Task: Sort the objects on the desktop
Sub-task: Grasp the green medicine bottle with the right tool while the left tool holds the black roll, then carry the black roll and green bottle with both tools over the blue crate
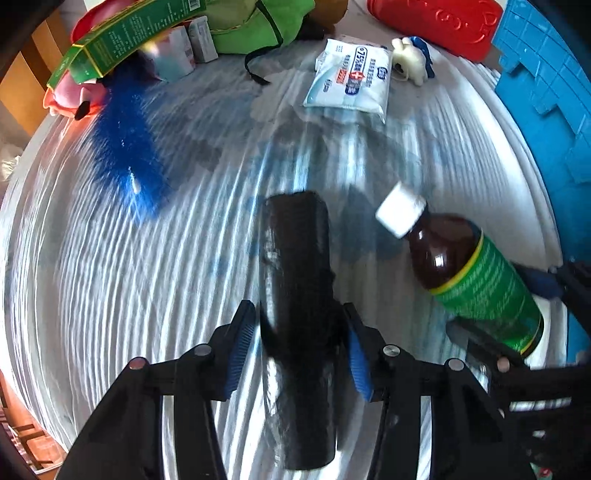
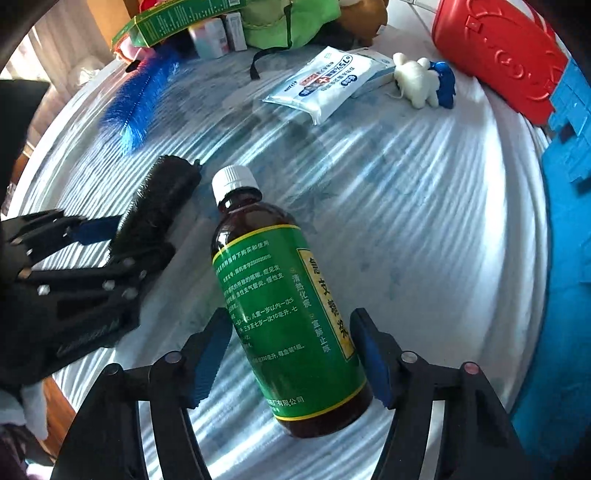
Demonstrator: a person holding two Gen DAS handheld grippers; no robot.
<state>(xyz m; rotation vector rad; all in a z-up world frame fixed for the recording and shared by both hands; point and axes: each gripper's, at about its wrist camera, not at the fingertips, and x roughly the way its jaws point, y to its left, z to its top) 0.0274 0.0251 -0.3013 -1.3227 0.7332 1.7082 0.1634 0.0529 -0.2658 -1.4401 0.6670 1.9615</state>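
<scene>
My left gripper (image 1: 299,343) is shut on a black roll (image 1: 295,314) and holds it over the white tablecloth; the roll also shows in the right wrist view (image 2: 159,210). My right gripper (image 2: 291,350) is shut on a brown syrup bottle (image 2: 284,306) with a green label and white cap, which also shows in the left wrist view (image 1: 469,273) to the right of the roll. The two grippers are side by side, the left gripper (image 2: 110,236) to the left of the bottle.
A blue feather brush (image 2: 136,99), a wet-wipe pack (image 2: 321,85), a white and blue toy (image 2: 424,83), a red case (image 2: 498,59), a blue crate (image 2: 569,221), a green box (image 2: 166,22) and small boxes (image 2: 218,37) lie at the far side.
</scene>
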